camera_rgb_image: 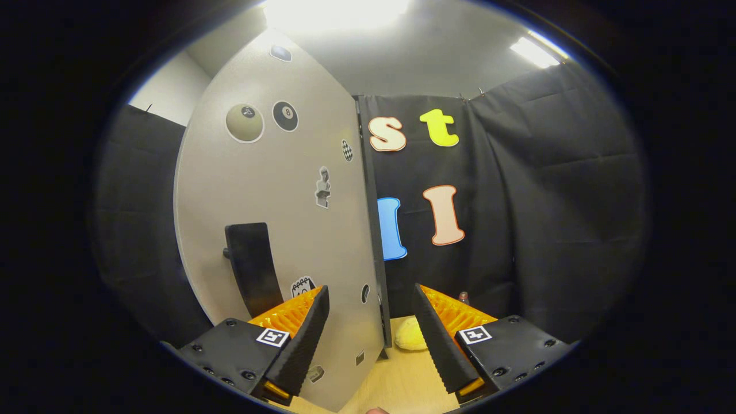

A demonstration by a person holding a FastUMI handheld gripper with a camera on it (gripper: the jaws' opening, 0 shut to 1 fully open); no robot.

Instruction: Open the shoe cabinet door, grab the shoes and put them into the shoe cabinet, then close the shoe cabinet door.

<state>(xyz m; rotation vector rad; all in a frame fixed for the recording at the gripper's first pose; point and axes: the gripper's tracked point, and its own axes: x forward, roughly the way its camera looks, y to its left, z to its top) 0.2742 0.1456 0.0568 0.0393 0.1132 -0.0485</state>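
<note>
Grey cabinet door (276,230) edge between the spread, empty tongs (371,313), yellow shoe (409,334) just beyond.

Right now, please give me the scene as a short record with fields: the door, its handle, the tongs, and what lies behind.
door: pale cabinet door, its free edge standing between the two fingers of the tongs
stickers: several on the door's face, among them two billiard balls
handle: dark upright handle on the door, just ahead of one finger
tongs: gripper open, fingers apart, not pressing on the door
beyond: yellow soft object on the wooden surface, past the door's edge; what it is, cannot tell
</note>
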